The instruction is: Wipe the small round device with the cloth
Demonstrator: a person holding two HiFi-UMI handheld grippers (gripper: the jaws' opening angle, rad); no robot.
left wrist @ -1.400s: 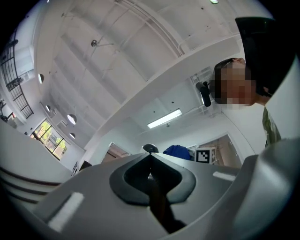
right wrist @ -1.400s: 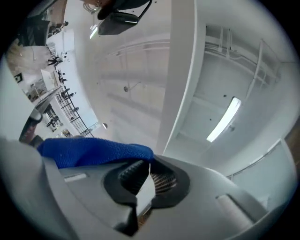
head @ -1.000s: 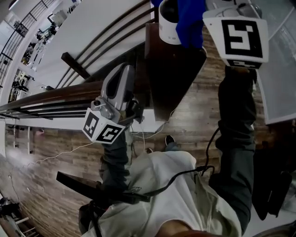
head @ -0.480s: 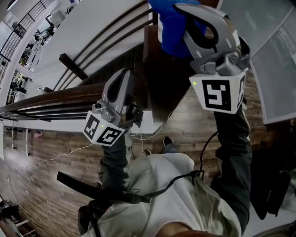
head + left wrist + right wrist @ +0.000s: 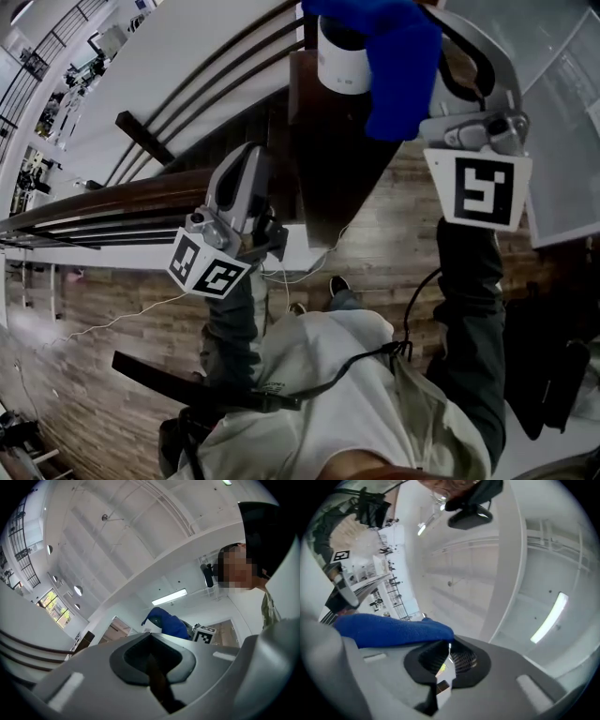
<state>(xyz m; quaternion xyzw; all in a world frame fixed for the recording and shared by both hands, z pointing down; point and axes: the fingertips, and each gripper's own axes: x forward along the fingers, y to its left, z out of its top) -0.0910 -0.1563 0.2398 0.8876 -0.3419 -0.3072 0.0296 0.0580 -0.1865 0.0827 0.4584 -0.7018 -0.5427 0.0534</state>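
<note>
Right gripper point(image 5: 446, 654): my jaws are closed on a fold of the blue cloth point(image 5: 398, 70), which trails off to the left of the jaw tips.
Left gripper point(image 5: 151, 658): closed with nothing in it. I hold it low and to the left, well apart from the work.
Device point(image 5: 339, 58): the small round device, white with a dark top, stands at the far end of the dark wooden ledge point(image 5: 342, 159). The cloth covers its far edge and hangs down its right side.
Risk of tipping: nothing steadies the device, so a hard sideways stroke could push it off the narrow ledge.
Risk of slip: I hold the cloth by only a small part, so drag could pull it free.
Change: half a second ago the cloth covered the device. Now I have swung it to the right, so the white side shows. My left gripper has barely moved.
</note>
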